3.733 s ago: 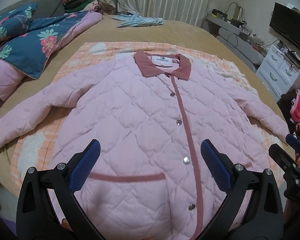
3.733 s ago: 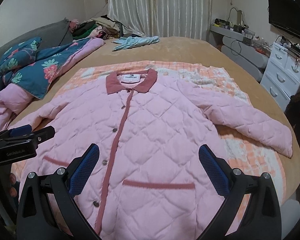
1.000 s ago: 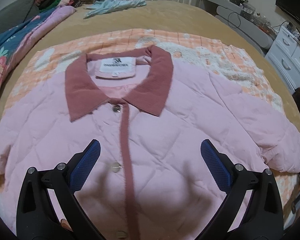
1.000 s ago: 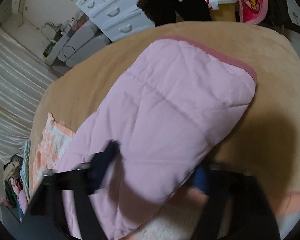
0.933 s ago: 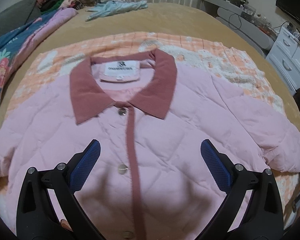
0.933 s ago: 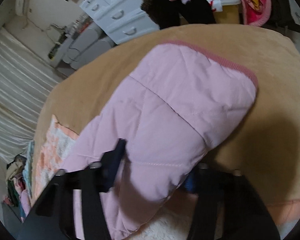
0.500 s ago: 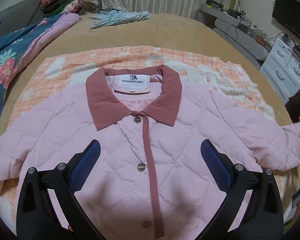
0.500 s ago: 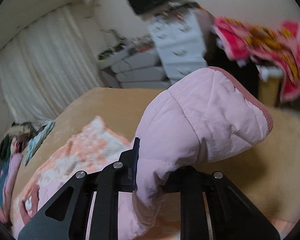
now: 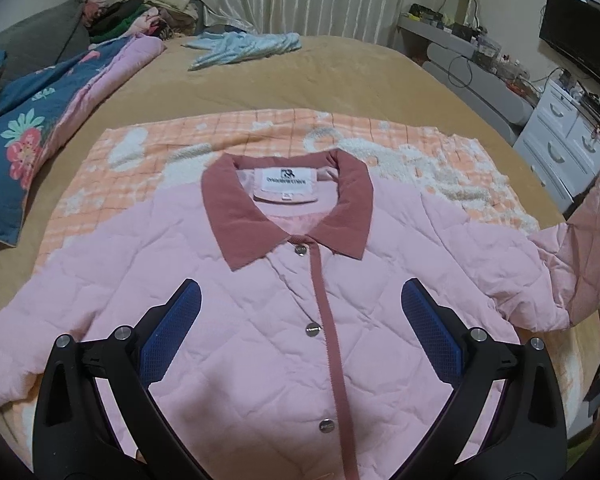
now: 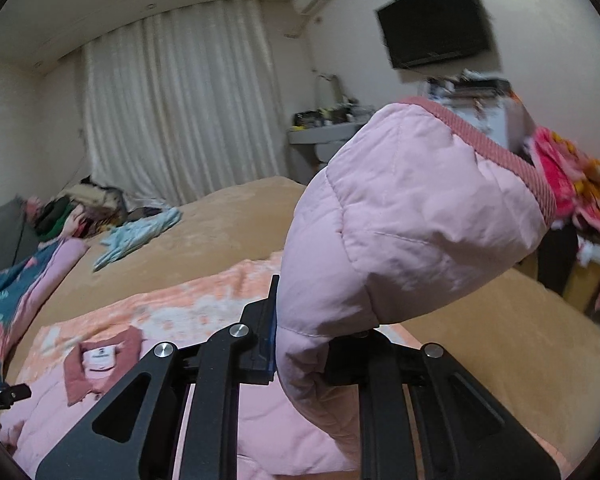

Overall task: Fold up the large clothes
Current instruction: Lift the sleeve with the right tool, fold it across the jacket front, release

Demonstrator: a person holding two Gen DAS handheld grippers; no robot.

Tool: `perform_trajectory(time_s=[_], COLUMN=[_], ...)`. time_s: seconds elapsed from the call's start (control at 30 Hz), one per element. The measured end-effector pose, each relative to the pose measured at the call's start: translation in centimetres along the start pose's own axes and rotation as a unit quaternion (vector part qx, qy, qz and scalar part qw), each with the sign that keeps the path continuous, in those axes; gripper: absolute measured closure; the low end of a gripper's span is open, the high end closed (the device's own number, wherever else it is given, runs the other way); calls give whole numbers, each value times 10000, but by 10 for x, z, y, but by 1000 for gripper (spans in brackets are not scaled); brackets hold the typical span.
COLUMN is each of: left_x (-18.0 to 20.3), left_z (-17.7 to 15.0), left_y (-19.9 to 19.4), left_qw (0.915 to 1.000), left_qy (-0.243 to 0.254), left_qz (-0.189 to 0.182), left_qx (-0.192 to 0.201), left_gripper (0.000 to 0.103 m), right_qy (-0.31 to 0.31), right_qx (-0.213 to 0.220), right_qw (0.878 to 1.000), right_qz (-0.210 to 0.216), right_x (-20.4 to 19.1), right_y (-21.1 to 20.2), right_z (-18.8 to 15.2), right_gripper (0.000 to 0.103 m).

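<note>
Clamping our right claw (image 10: 300, 344) on the jacket's sleeve (image 10: 400, 220), we are hovering our left claw (image 9: 300, 328), jaws apart, over the jacket (image 9: 260, 300) on the bed (image 9: 340, 72).

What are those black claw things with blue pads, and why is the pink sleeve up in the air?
They are hand-held grippers: a person holds one in each hand, and each carries a camera looking along its fingers. The left hand-held gripper is open, above a pink quilted jacket with a dusty-red collar. The jacket lies on an orange-and-white checked blanket on a tan bed. The right hand-held gripper is shut on the jacket's sleeve, holding it up, probably to fold it.
</note>
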State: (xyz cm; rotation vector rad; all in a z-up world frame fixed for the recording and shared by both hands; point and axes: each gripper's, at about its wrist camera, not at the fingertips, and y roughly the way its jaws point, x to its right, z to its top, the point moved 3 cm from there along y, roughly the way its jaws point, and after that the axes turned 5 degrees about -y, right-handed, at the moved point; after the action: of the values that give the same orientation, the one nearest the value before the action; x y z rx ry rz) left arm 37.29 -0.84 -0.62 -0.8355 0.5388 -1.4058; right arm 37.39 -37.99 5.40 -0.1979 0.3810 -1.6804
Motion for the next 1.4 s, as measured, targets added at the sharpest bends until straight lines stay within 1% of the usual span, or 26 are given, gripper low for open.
perform_trajectory(time_s=[0.3,0.43,0.63,0.83,1.03,1.13,1.4], left_x=[-15,-25,-53,-81,-108,-121,-143], left_z=[16,19,22,23,19,16,11], left_y=[-30,-41,-46,-50,-50,-49,-43], left_qw=[9996,9992,9986,9978,9960,9941,9916], left_qy=[-53,-75,-299,-476,-753,-934,-1142], left_qz=[-131,-209,-222,-184,-288,-411,-489], left_qx=[254,343,389,418,388,366,345], left_gripper=[9,9,9,9,9,9,9], right_qy=[-589,-749,-1013,-1189,-1378,-1483,-1754], right_qx=[228,277,336,319,265,217,43], right_qw=[9974,9955,9914,9876,9827,9797,9713], right_qz=[338,510,751,973,1212,1328,1604], right_x=[-72,-94,-132,-166,-197,-215,-248], right_y=[-18,-25,-32,-32,-30,-28,-22], right_z=[34,40,45,41,30,22,-1], right_gripper=[88,88,88,88,88,88,88])
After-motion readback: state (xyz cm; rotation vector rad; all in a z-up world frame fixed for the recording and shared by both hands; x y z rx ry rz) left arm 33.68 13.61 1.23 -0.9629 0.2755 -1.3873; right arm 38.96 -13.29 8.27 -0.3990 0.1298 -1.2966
